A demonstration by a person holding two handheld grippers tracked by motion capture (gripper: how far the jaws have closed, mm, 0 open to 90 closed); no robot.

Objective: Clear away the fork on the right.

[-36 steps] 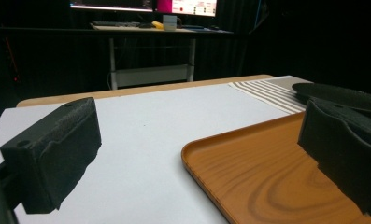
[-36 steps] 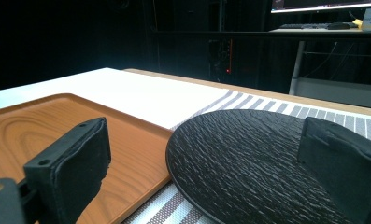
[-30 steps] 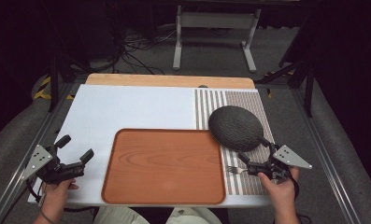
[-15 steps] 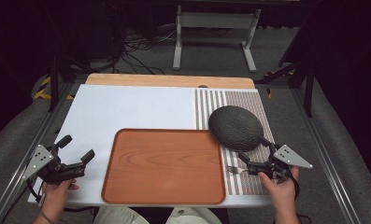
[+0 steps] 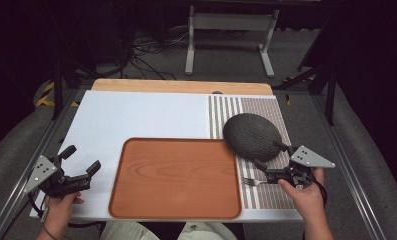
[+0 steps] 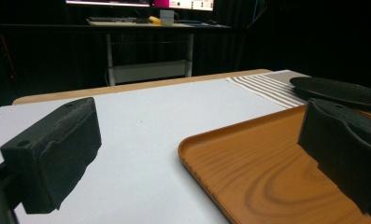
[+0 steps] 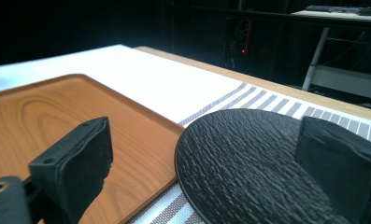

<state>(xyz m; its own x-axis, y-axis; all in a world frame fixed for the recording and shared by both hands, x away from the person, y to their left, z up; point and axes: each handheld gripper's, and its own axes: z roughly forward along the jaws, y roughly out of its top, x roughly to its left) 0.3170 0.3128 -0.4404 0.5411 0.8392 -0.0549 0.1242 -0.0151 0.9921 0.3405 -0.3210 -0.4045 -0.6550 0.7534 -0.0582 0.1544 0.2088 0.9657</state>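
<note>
A rounded-corner wooden tray (image 5: 176, 179) with visible grain and a raised rim lies low in the centre of the high view on the smooth white bench (image 5: 136, 117). Right of it, a striped woven mat (image 5: 266, 107) carries a round black plate (image 5: 251, 136) with a rough, bark-like texture — a small fork (image 5: 251, 182) lies just below it. The left gripper (image 5: 78, 164), lower left, and the right gripper (image 5: 272, 159), lower right, both stand open and empty. No readable writing.
</note>
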